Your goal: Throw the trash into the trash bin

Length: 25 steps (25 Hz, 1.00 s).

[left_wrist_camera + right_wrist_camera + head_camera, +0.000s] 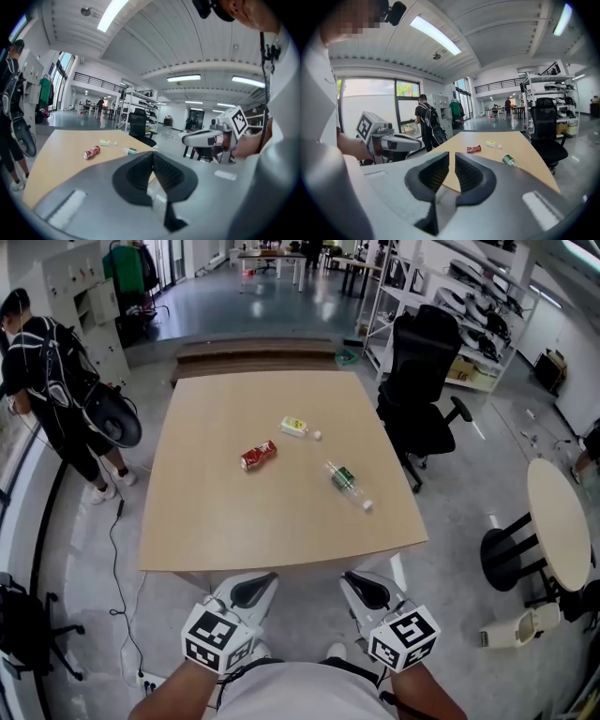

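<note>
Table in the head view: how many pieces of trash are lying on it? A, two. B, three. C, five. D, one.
B: three pieces lie apart on the table: a red can, a yellow-labelled bottle and a green-labelled bottle.

Bright ceiling strips — warped edges (dark corners)
</note>
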{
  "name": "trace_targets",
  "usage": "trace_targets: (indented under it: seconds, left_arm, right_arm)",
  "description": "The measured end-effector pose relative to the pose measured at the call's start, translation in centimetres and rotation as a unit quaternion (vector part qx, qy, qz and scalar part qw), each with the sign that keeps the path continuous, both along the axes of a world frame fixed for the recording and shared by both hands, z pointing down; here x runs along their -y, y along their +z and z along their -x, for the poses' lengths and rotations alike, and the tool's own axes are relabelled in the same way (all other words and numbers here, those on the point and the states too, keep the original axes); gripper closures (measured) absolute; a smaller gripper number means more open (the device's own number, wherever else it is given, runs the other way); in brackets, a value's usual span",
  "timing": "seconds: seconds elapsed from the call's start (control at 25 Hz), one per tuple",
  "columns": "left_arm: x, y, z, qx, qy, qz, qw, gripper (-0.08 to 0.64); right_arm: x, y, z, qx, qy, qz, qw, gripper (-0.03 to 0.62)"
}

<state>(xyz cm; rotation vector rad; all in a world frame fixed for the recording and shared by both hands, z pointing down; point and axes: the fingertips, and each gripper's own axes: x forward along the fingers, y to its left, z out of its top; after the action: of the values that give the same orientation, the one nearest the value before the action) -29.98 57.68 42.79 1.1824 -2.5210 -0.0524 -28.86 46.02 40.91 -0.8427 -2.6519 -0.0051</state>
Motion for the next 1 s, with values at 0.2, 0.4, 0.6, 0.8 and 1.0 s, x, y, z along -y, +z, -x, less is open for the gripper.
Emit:
trace_targets:
  seconds: [0.2, 0.4, 0.6, 0.8, 1.0]
  left_arm:
    - [-2.1, 0.6, -0.6, -0.009, 0.006, 0.003, 0.9999, 0.552]
    - [-3.0, 1.3, -0.8, -0.004, 0.04, 0.017, 0.9991, 0.552]
    - [-3.7, 1.8, -0.9, -0.009, 0.048, 0.019, 0.9987, 0.552]
    - [-3.7, 2.7, 0.3, -0.019, 0.045, 0.022, 0.9986, 0.552]
    - [-4.1, 3.7, 1.7, -0.025, 0.026, 0.033, 0.9988, 0.552]
  right_arm:
    - [-1.8, 0.9, -0.8, 0.0, 0.004, -0.053, 0.999, 0.548]
    - [-3.2, 1.2, -0.9, 0.004, 0.011, -0.077, 0.997, 0.546]
    - [-2.6, 2.4, -0.8, -0.01, 0.024, -0.117, 0.993, 0.535]
    - [-0.5, 3.8, 1.3, -0.028, 0.049, -0.145, 0.988, 0.522]
    - [1.7, 5.4, 3.7, -0.033, 0.057, -0.174, 0.982, 0.522]
